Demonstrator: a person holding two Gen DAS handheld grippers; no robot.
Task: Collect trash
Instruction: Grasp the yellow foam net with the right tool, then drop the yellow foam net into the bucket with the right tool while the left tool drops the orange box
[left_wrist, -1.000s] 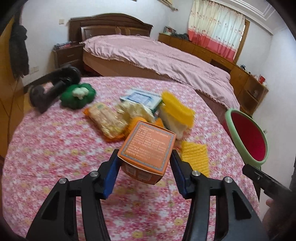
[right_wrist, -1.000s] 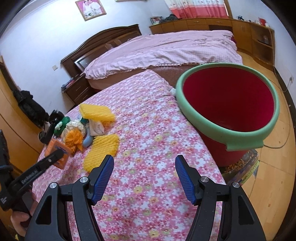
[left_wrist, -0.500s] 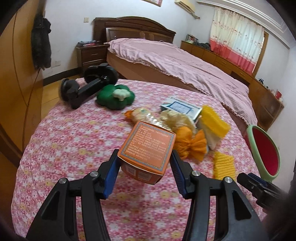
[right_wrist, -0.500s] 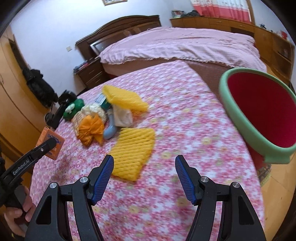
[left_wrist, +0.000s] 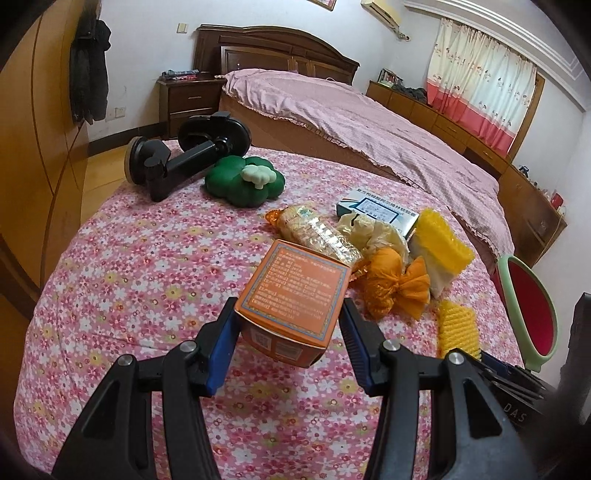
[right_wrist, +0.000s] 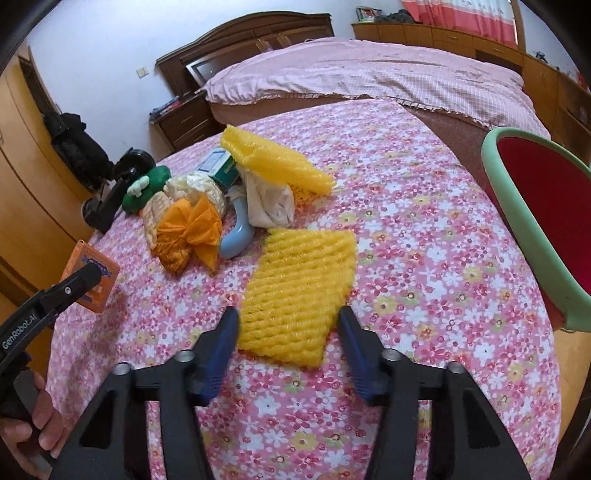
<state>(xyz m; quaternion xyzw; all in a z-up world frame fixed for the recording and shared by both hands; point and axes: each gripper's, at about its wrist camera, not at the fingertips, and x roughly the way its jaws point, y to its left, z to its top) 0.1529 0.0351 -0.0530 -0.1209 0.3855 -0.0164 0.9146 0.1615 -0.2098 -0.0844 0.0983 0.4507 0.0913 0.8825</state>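
The left gripper is clamped on an orange box, held above the near table. The right gripper gapes around a yellow foam net: likely light and squashy, best pinched across its near edge.

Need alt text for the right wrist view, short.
The right gripper, open, hovers over a flat yellow foam net on a pink floral tablecloth. Behind lies a trash pile with an orange bag; a red bin stands at right.
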